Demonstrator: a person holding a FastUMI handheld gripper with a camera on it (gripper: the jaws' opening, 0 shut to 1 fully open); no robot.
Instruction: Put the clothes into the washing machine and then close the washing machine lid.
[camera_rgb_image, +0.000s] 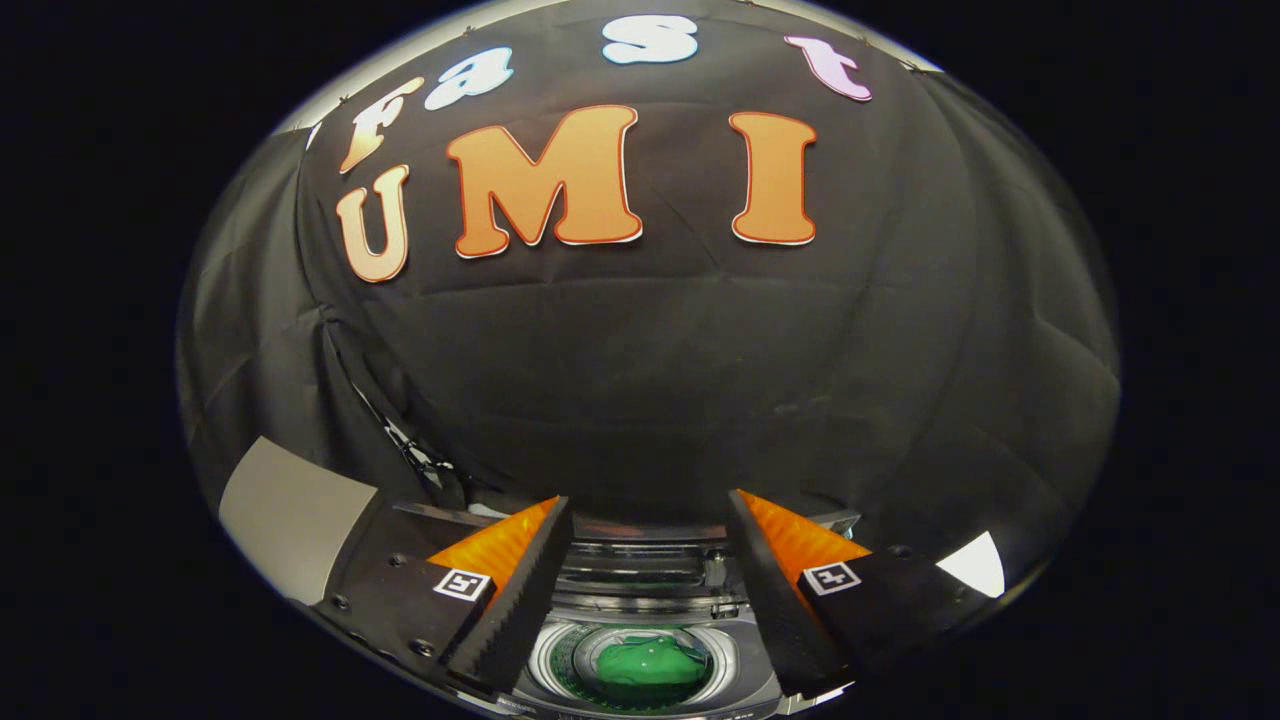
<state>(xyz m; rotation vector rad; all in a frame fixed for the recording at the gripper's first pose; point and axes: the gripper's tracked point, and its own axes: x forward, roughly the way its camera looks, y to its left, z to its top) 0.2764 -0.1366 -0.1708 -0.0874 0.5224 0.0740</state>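
Note:
My gripper (648, 505) is open, its two black toothed fingers (525, 590) with orange backs spread wide and nothing between them. Below and between the fingers I look down into the washing machine (650, 608), a small grey top-loader. Its round drum opening is uncovered, and a green piece of clothing (650, 662) lies bunched inside the drum. The raised lid (640, 560) stands at the back of the machine, just beyond the drum, seen edge-on as dark glass in a grey frame. The gripper hangs well above the machine and touches nothing.
The black cloth wall (660, 380) rises close behind the machine. A grey flat surface (290, 515) lies to the left of the left finger, and a small white patch (975, 567) shows to the right of the right finger.

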